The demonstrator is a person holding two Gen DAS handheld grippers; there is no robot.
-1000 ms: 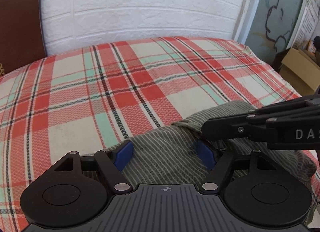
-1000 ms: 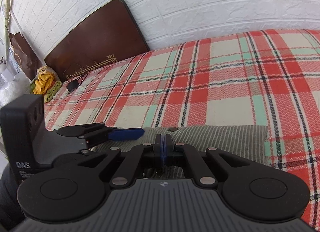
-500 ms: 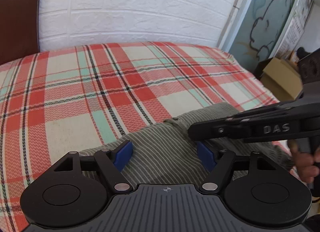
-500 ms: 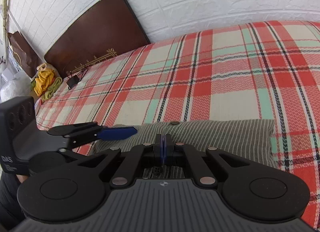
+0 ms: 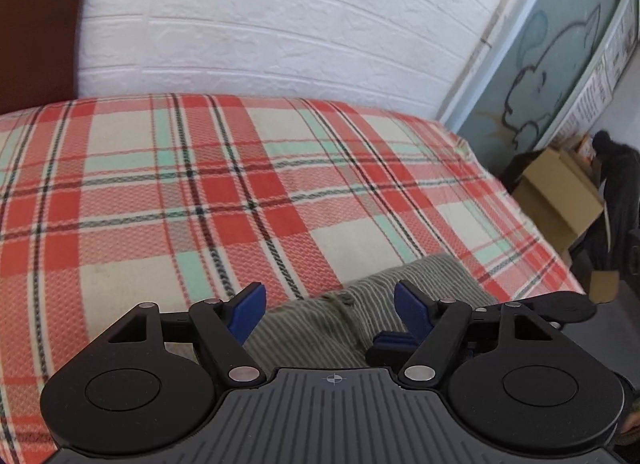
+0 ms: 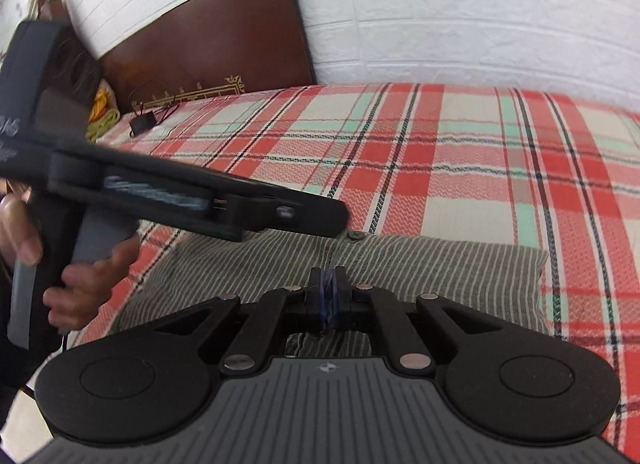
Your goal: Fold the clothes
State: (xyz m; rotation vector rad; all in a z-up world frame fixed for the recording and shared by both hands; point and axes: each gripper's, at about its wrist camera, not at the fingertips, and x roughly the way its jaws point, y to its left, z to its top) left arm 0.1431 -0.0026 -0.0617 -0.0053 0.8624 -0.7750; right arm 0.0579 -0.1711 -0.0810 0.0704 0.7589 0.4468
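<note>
The striped garment (image 6: 420,264) lies folded in a flat strip on the plaid bed cover (image 6: 440,168), at the near edge of the bed, with a small dark button (image 6: 354,235) at its far hem. It looks light, thin and limp — it will sag and slide unless taken at a hem or corner, best with both tools spread along one edge. The right tool (image 6: 329,296) is just beginning to part, its pads nearly together over the cloth; whether any fabric is still caught I cannot tell. The left tool (image 5: 330,310) stands wide apart above the garment, holding nothing. Pale lettering on the left tool's body is too blurred to read.
</note>
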